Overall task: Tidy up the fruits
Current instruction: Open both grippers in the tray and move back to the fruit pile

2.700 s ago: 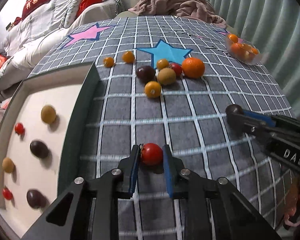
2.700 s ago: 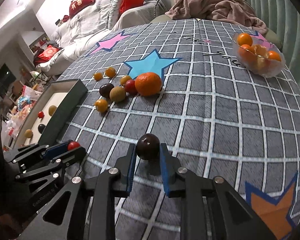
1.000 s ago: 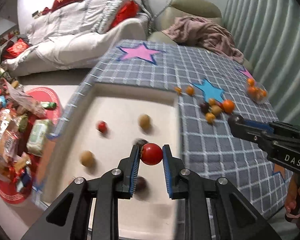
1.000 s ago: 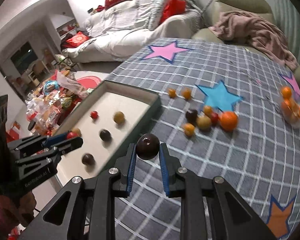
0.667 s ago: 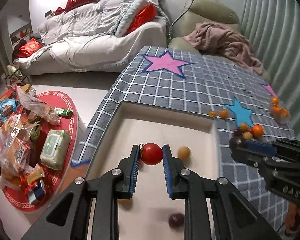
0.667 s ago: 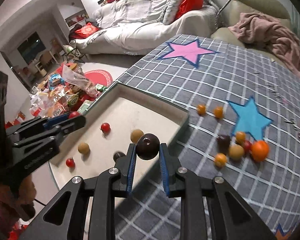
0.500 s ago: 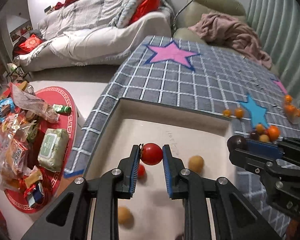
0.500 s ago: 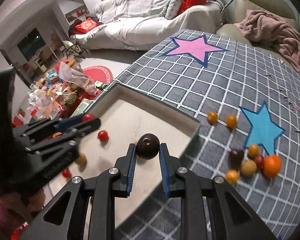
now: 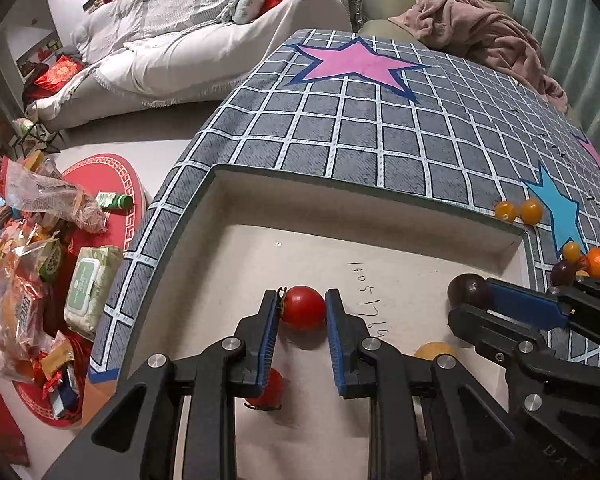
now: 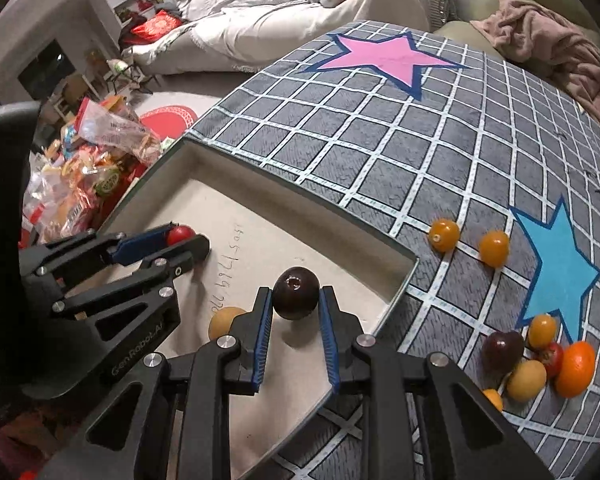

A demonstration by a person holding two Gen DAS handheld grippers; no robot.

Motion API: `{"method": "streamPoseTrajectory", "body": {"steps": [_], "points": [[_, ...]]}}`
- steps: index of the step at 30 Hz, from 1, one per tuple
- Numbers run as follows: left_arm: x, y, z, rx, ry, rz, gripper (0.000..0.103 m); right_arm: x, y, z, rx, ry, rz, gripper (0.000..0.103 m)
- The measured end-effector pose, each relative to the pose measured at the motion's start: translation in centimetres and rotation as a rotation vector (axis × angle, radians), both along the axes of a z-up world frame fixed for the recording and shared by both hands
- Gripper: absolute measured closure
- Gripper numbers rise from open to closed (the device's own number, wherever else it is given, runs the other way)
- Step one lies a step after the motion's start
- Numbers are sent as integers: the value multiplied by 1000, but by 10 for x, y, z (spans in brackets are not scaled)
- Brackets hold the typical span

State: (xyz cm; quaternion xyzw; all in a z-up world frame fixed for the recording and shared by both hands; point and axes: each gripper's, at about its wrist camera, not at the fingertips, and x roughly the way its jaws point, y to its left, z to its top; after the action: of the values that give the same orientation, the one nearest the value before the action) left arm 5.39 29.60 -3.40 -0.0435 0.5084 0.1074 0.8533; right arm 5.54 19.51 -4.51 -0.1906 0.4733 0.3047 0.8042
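My left gripper (image 9: 302, 307) is shut on a red tomato (image 9: 303, 306) and hangs low over the beige floor of the shallow tray (image 9: 340, 184). My right gripper (image 10: 295, 298) is shut on a dark plum (image 10: 296, 293) over the tray's right half (image 10: 300, 188). Each gripper shows in the other's view: the right one with its plum (image 9: 465, 288), the left one with its tomato (image 10: 181, 234). On the tray floor lie another red tomato (image 9: 272, 390) and a yellow-brown fruit (image 10: 225, 322).
Loose fruits lie on the grey checked cloth right of the tray: two small orange ones (image 10: 444, 235), a dark plum (image 10: 503, 346), a yellow fruit (image 10: 526, 380) and an orange (image 10: 576, 368). Snack bags (image 9: 28, 248) litter the floor at left. A sofa (image 9: 204, 28) stands behind.
Both grippers have carried their fruits from the cloth leftward over the tray and sunk closer to its floor. The grips on tomato and plum look unchanged.
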Motion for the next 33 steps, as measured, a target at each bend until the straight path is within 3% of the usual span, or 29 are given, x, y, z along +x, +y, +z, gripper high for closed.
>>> {"method": "streamPoseTrajectory", "body": {"steps": [1, 2, 3, 5, 11, 15, 23, 33], "points": [[0, 0, 0, 4, 3, -2, 77, 0, -1, 1, 6, 4, 1, 72], [1, 0, 0, 14, 4, 2, 59, -1, -1, 2, 17, 9, 3, 67], [1, 2, 1, 28, 1, 19, 32, -1, -3, 5, 21, -3, -3, 68], [-4, 9, 6, 48, -41, 63, 18, -2, -7, 11, 51, 0, 0, 58], [-19, 17, 19, 14, -62, 75, 18, -10, -18, 33, 107, -27, -14, 16], [-33, 7, 24, 5, -70, 50, 18, -21, -38, 45, 96, -64, -39, 6], [-63, -50, 44, 20, -109, -98, 18, -31, -113, 40, 104, -35, -161, 5], [-65, -130, 60, 29, -115, -272, 18, -32, -191, 26, 35, -58, -309, 5]]}}
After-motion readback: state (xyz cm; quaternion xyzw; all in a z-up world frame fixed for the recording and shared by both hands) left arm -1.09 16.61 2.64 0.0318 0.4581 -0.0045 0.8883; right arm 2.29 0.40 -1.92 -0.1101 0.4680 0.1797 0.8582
